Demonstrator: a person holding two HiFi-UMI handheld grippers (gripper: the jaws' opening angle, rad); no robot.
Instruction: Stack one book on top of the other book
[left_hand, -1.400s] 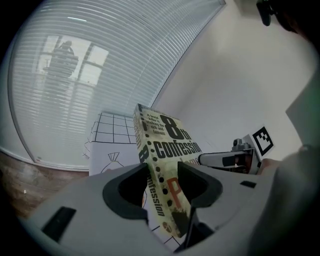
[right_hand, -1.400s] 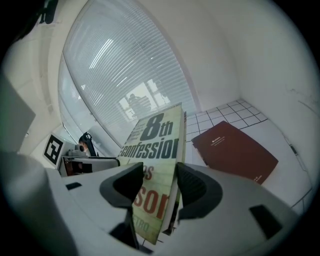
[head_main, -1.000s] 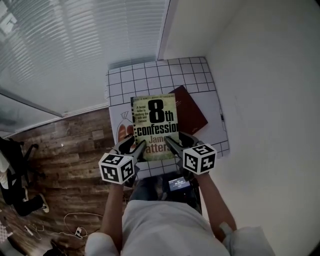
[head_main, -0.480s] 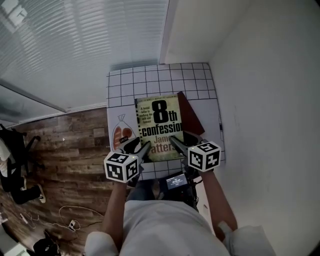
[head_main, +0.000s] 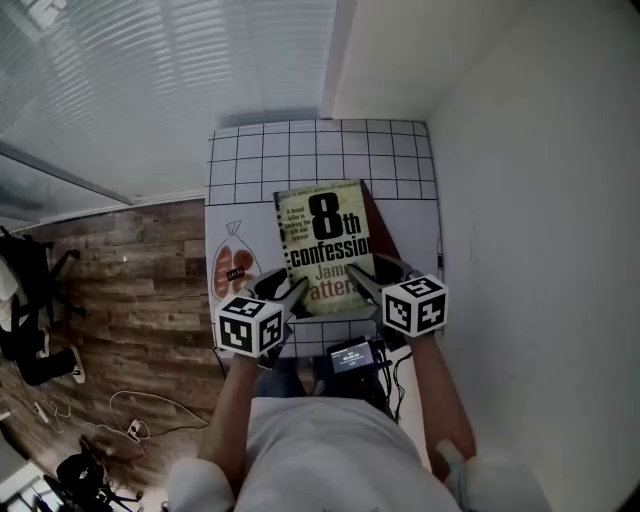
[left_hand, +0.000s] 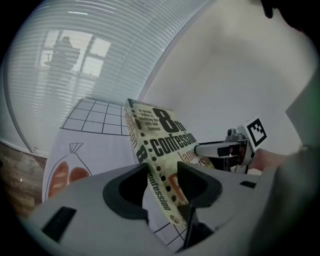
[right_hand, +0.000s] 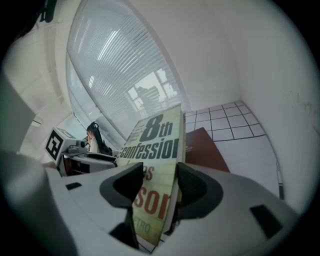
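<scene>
the white gridded table (head_main: 260, 160) spreads ahead of and below both pairs of jaws. the big yellow-green paperback (head_main: 325, 240) sits between the two grippers, its long axis running straight away from the jaws toward the far wall. its near end is raised off the cloth.

the dark red book (right_hand: 205, 150) lies flat on the table ahead of and below the jaws, mostly covered by the paperback. only a strip shows past the paperback's edge on the right gripper's side, and it looks turned a little askew to it. whether the paperback's far end already rests on it, i cannot tell.

the left gripper (left_hand: 162, 180) is clamped on the near spine-side corner. the right gripper (right_hand: 155, 185) is clamped on the near opposite corner, so it sits closer to the exposed red cover. the next move looks like lowering the near end, squared over the red book.
</scene>
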